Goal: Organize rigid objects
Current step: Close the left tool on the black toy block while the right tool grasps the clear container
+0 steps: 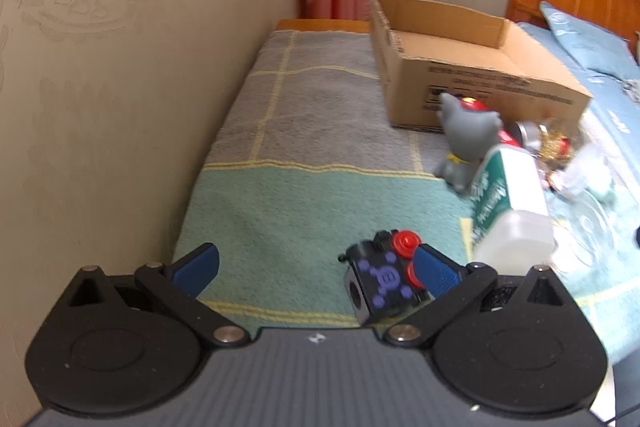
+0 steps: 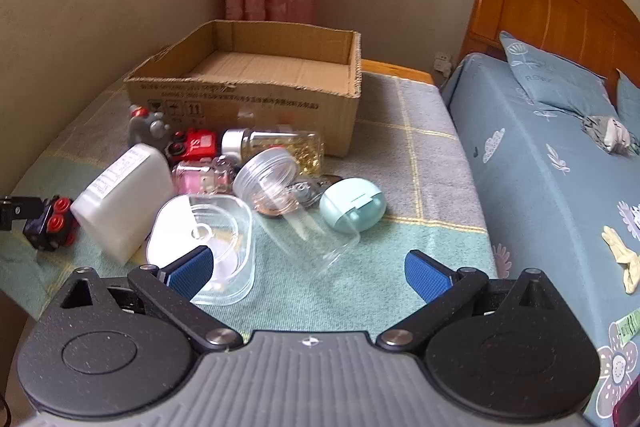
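An open cardboard box (image 2: 256,95) stands at the back of the blanket-covered table; it also shows in the left wrist view (image 1: 480,83). My left gripper (image 1: 316,267) is open; a black toy car with red wheels (image 1: 384,279) lies against its right finger (image 1: 434,273). The car also shows at far left in the right wrist view (image 2: 50,223). My right gripper (image 2: 308,267) is open and empty, just in front of a clear lidded container (image 2: 204,231) and a clear jar (image 2: 296,211) lying on its side.
A white bottle (image 2: 120,199), grey cat figure (image 1: 468,143), red toy truck (image 2: 192,145), glitter jar (image 2: 276,143), pink item (image 2: 200,179) and mint case (image 2: 354,205) crowd the table in front of the box. A wall runs left. A bed (image 2: 540,167) lies right.
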Tool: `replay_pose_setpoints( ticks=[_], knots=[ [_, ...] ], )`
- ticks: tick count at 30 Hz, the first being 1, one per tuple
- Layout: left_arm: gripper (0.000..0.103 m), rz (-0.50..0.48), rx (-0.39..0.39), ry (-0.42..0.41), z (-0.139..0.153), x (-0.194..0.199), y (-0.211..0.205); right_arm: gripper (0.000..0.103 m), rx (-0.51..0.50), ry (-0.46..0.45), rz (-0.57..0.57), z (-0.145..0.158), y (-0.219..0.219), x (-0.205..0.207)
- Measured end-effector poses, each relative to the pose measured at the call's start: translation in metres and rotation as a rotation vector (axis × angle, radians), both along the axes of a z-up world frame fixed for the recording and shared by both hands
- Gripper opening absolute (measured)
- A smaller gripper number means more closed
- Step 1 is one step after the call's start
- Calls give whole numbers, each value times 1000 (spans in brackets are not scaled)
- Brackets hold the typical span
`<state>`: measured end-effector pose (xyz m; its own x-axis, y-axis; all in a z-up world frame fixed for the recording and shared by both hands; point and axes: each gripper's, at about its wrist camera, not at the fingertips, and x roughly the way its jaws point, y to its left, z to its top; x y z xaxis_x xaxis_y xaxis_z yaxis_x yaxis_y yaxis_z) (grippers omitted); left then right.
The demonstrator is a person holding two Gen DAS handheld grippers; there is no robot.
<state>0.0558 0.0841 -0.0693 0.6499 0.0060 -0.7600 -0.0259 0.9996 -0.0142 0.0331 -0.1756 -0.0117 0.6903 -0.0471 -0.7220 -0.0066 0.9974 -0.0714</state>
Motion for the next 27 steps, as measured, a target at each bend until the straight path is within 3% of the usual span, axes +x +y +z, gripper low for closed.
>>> replay_pose_setpoints(
  ticks=[6, 11, 16, 21, 27],
  knots=[
    [102, -86, -13, 5, -9, -10, -8, 103, 44, 85, 192, -18, 26, 0],
    [102, -114, -28, 33, -20, -10, -15, 103, -10, 125, 283, -43, 50, 7],
    [102, -110, -33, 22, -24, 1, -19, 103, -70, 96, 328, -53, 61, 9],
    [102, -108, -30, 33, -33, 14, -21, 103, 43, 107, 295, -59, 46, 16],
    [103, -82, -7, 45, -39, 8, -5, 103, 43, 68, 310, -61, 45, 7]
  ],
)
